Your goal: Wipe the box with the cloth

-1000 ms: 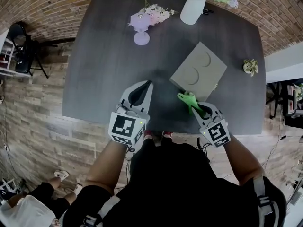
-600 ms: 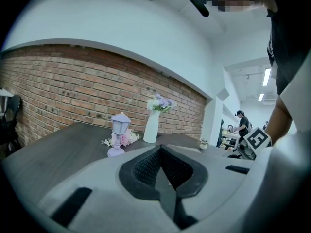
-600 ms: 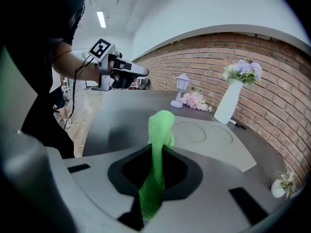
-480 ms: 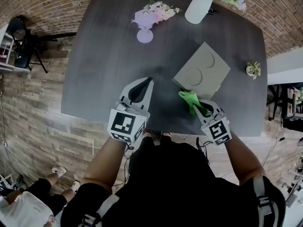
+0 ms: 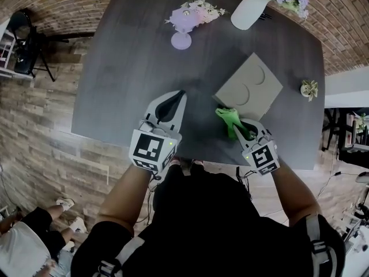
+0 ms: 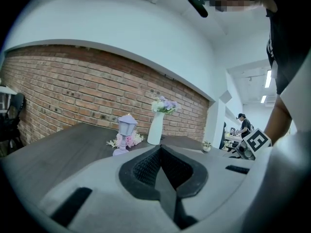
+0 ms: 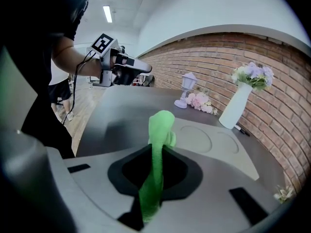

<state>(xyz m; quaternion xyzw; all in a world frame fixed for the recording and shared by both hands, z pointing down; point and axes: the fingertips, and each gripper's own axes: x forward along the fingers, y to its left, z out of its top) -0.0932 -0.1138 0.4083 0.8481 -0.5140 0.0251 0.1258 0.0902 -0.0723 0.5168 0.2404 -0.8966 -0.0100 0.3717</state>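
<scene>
Green cloth (image 7: 156,149) is pinched in the jaws of the right gripper (image 5: 241,127), just beside the near edge of the box (image 5: 249,88) on the desk (image 5: 127,68). The left gripper (image 5: 176,100), left of the box, has jaws closed and empty. Wiping seems not started; next, press the cloth onto the box top

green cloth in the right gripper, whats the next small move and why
Probably ease the right gripper forward and down so the green cloth lands on the box top. Its jaws are shut on the cloth, whose free end stands at the box's near edge, and nothing lies on the top ahead.
</scene>
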